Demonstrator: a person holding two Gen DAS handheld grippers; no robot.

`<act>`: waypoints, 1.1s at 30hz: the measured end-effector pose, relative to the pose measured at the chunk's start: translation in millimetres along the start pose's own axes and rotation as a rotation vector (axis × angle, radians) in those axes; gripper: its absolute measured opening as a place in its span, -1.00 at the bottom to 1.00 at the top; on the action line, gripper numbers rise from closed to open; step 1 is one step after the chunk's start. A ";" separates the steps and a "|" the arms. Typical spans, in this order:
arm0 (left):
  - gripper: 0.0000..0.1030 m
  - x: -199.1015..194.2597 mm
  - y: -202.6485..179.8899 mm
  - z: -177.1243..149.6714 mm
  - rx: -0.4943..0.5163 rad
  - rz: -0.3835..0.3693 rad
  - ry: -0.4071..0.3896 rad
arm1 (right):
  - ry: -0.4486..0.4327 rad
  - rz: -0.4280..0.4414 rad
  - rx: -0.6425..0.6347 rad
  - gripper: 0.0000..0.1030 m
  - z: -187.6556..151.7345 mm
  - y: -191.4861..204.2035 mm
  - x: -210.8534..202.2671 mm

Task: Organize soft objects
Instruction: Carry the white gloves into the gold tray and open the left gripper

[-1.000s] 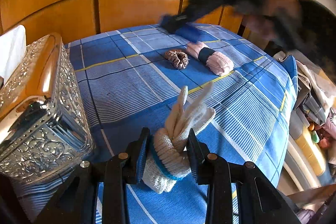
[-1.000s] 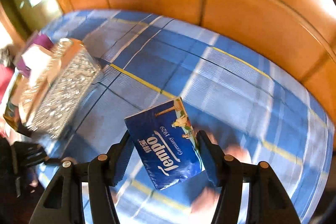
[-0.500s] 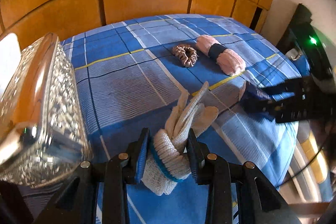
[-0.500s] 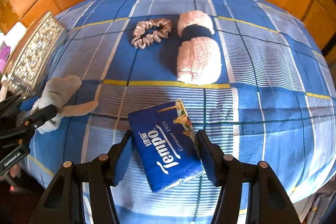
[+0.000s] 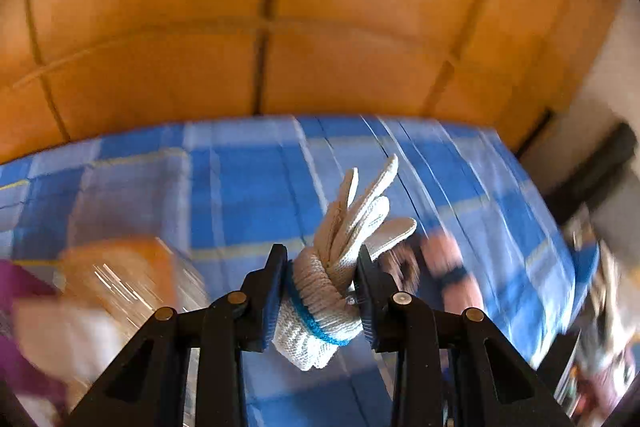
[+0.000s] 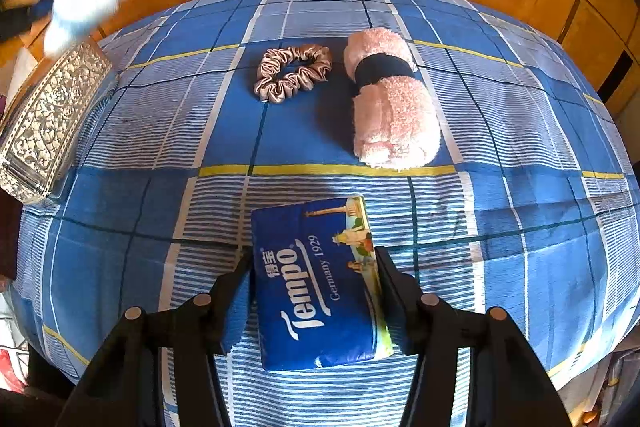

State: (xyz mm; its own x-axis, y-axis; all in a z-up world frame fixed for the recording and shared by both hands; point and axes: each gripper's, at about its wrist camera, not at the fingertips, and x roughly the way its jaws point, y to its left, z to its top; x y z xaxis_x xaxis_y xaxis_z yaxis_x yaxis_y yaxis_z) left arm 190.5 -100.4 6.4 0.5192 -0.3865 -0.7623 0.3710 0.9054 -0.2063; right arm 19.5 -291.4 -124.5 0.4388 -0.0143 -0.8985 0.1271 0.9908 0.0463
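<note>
Tempo tissue pack point(image 6: 320, 283) on blue plaid bedsheet point(image 6: 520, 267), near front edge; bare sheet either side. Scrunchie point(image 6: 294, 71) and rolled pink towel point(image 6: 390, 103) lie beyond. My left view badly blurred. Right gripper point(image 6: 314, 289) jaws just closing, clamping pack. Left gripper point(image 5: 322, 293) clenched on knit glove point(image 5: 344, 259), off sheet.

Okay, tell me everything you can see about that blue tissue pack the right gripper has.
The tissue pack is a soft, glossy blue plastic packet, printed "Tempo" and "Germany 1929" in white, with a small illustrated scene along one edge. It looks full and unopened. It sits between the right gripper fingers, which have just been closing on its long sides, low over the blue checked bedspread. Whether it rests on the cloth is unclear. It lies nearer than the pink rolled towel.
</note>
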 end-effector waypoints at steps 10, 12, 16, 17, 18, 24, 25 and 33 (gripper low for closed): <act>-0.36 -73.3 163.5 45.5 -0.200 0.296 -0.143 | -0.035 -0.016 -0.014 0.09 -8.2 2.6 -7.8; -0.36 -88.8 195.8 32.6 -0.237 0.333 -0.146 | -0.036 -0.019 -0.015 0.09 -7.6 3.4 -7.1; -0.35 -123.6 253.6 -9.4 -0.344 0.367 -0.169 | -0.036 -0.030 -0.012 0.09 -7.2 5.8 -6.7; -0.35 -136.6 271.0 -26.2 -0.385 0.377 -0.179 | -0.037 -0.033 -0.013 0.09 -7.4 6.1 -6.7; -0.35 -144.2 279.7 -35.5 -0.405 0.381 -0.187 | -0.037 -0.036 -0.012 0.09 -7.4 6.7 -6.6; -0.35 -194.0 330.9 -126.8 -0.558 0.420 -0.205 | -0.044 -0.054 -0.015 0.07 -8.2 10.0 -6.7; -0.35 -197.3 336.2 -143.4 -0.579 0.421 -0.195 | -0.046 -0.055 -0.015 0.06 -8.6 10.4 -6.8; -0.35 -184.0 349.3 -223.7 -0.742 0.391 -0.126 | -0.037 -0.082 -0.021 0.03 -8.0 15.3 -6.7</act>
State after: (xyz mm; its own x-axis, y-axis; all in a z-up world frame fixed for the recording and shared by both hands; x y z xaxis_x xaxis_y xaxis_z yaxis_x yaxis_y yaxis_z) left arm 52.3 326.3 -62.7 0.6034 0.0020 -0.7974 -0.4317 0.8416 -0.3246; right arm 11.4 -275.1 -121.3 0.4604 -0.1000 -0.8821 0.1456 0.9887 -0.0361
